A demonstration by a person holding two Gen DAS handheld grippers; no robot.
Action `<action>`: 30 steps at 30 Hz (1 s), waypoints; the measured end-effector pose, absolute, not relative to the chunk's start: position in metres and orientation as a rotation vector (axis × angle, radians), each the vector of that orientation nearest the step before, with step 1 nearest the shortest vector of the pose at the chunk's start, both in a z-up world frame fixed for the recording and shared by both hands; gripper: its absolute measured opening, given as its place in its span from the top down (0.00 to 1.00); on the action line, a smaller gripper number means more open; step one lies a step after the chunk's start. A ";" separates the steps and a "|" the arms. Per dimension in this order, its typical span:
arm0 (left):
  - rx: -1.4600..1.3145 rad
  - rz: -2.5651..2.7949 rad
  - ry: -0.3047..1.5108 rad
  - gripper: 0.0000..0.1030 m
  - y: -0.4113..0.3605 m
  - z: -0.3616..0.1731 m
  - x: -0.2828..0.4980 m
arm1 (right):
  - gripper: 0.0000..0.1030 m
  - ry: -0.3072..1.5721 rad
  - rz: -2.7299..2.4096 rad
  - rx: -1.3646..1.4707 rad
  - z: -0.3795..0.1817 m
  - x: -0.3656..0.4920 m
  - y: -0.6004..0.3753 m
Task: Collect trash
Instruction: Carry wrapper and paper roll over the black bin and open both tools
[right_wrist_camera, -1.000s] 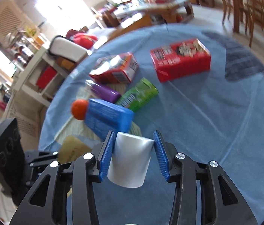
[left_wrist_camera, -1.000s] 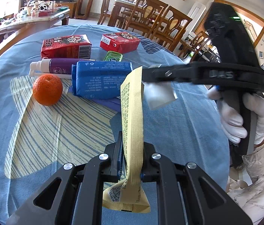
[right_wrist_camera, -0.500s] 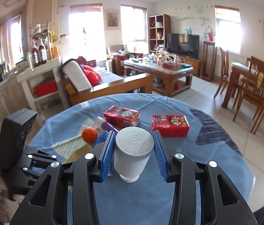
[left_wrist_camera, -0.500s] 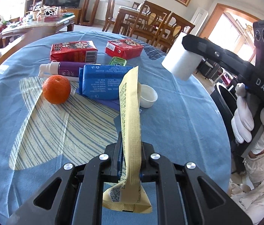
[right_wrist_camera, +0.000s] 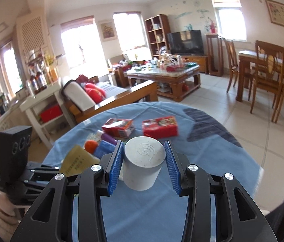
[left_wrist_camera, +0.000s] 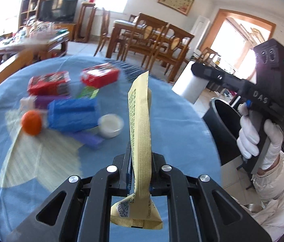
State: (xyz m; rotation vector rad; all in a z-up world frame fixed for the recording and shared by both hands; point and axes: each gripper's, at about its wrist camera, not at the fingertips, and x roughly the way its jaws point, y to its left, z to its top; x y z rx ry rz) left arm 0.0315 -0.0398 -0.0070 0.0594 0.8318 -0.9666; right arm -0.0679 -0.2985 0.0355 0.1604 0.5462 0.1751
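1. Two pieces of trash are held at once — the left gripper (left_wrist_camera: 140,181) is clamped tight on a yellow sachet (left_wrist_camera: 140,121), and the right gripper (right_wrist_camera: 145,167) pinches a white cup (right_wrist_camera: 144,161) between its blue pads (right_wrist_camera: 114,169).
2. The step looks like carrying both to the black bin (left_wrist_camera: 220,129), at 3 o'clock of the table (left_wrist_camera: 172,125) in the left view.
3. Next move – likely bringing each over the bin's mouth before letting go.
4. The bin's mouth is half hidden by the right gripper; the table clutter is blurred, and a white dish (left_wrist_camera: 110,125) remains there.
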 end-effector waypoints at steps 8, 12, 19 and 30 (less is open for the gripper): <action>0.118 -1.069 0.804 0.88 -0.122 0.005 -0.004 | 0.60 0.522 0.091 0.217 0.038 -0.135 -0.381; 0.149 -1.143 0.810 0.88 -0.172 0.003 -0.024 | 0.60 0.510 0.029 0.240 0.035 -0.170 -0.425; 0.220 -1.289 0.838 0.88 -0.262 -0.009 -0.060 | 0.60 0.503 -0.106 0.324 0.016 -0.235 -0.509; 0.319 -1.411 0.878 0.88 -0.360 -0.031 -0.097 | 0.60 0.514 -0.244 0.452 -0.023 -0.305 -0.598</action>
